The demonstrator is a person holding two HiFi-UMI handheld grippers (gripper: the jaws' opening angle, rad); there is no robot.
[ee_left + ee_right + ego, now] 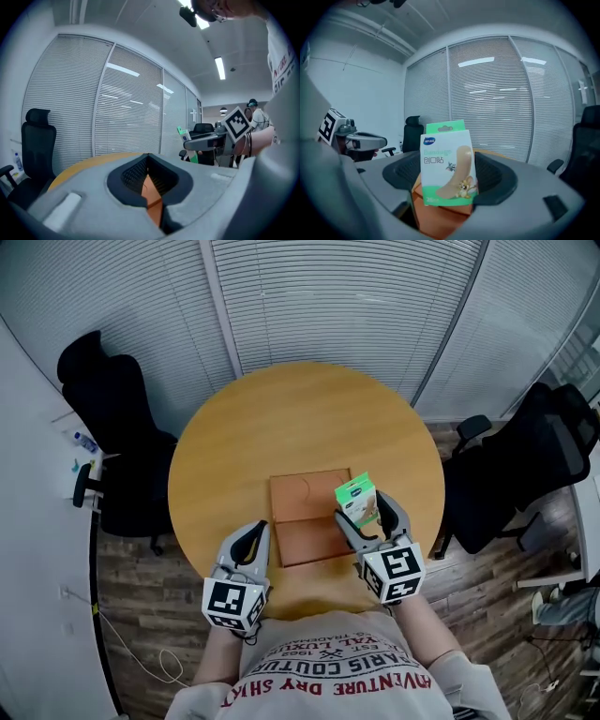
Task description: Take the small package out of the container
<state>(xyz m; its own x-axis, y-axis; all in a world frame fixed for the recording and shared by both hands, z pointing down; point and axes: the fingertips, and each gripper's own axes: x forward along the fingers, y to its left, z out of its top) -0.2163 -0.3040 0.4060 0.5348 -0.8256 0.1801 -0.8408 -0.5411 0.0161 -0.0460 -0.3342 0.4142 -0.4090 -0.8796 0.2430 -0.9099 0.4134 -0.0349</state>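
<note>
A flat orange-brown container lies open on the round wooden table, near its front edge. My right gripper is shut on the small package, a green and white box of plasters. It holds the box upright just above the container's right side. The right gripper view shows the package between the jaws, with the container below. My left gripper sits shut at the container's left front corner, and orange container shows through the gap behind its closed tips.
Black office chairs stand at the table's left and right. A glass wall with blinds runs behind the table. A white desk edge with a bottle is at the far left.
</note>
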